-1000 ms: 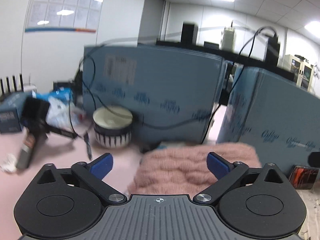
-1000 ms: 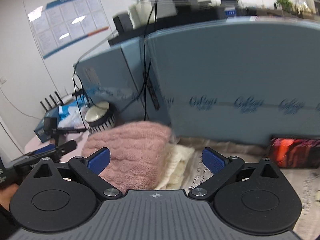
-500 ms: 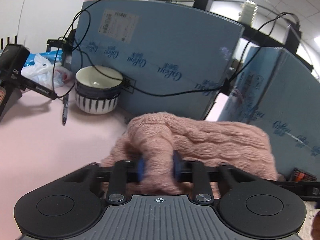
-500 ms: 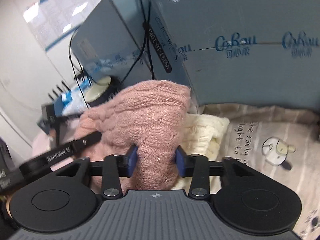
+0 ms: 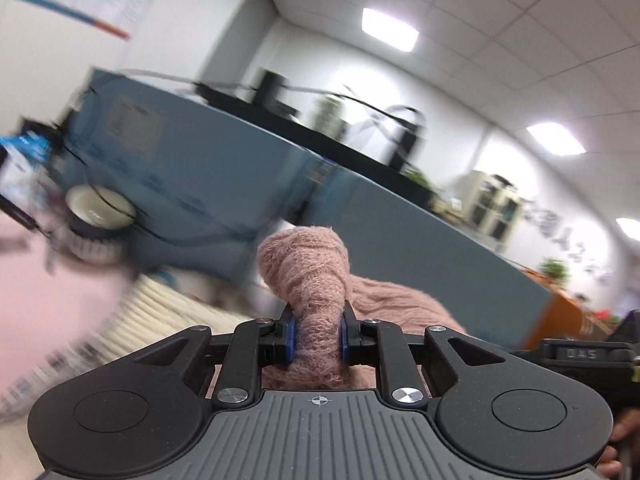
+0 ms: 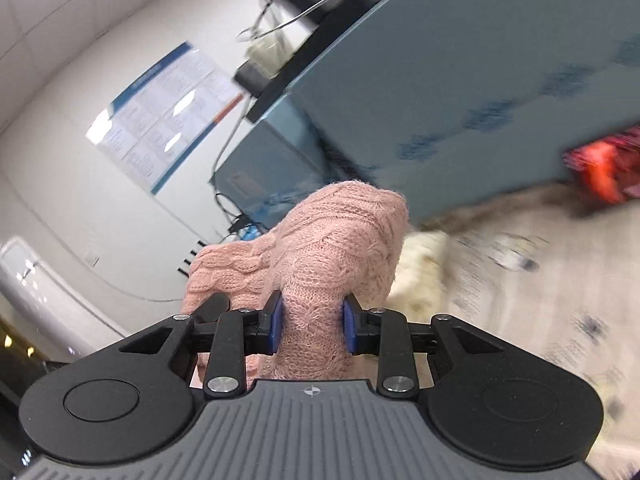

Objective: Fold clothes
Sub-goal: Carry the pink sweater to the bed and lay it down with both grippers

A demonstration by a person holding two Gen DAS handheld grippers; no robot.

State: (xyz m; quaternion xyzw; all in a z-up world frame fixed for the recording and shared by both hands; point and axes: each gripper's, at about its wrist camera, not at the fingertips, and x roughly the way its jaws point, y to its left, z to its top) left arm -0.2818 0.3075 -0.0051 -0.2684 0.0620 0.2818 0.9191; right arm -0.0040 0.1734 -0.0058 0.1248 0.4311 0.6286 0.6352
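A pink cable-knit sweater (image 5: 308,264) is bunched between my left gripper's (image 5: 317,338) blue pads and held up off the table. My right gripper (image 6: 313,326) is shut on another part of the same pink sweater (image 6: 340,240), also lifted. The right gripper's body shows at the right edge of the left wrist view (image 5: 588,356). A cream ribbed knit garment (image 5: 160,308) lies on the table below, also in the right wrist view (image 6: 420,260).
Blue foam boards (image 5: 192,168) stand along the back of the pink table (image 5: 48,300). A striped bowl (image 5: 96,220) and cables sit at the left. A printed cloth (image 6: 540,280) covers the table on the right, with a red packet (image 6: 604,168) by the board.
Both grippers were open a second ago, then shut on the pink sweater. Since then both have lifted it off the table and tilted upward, uncovering the cream garment.
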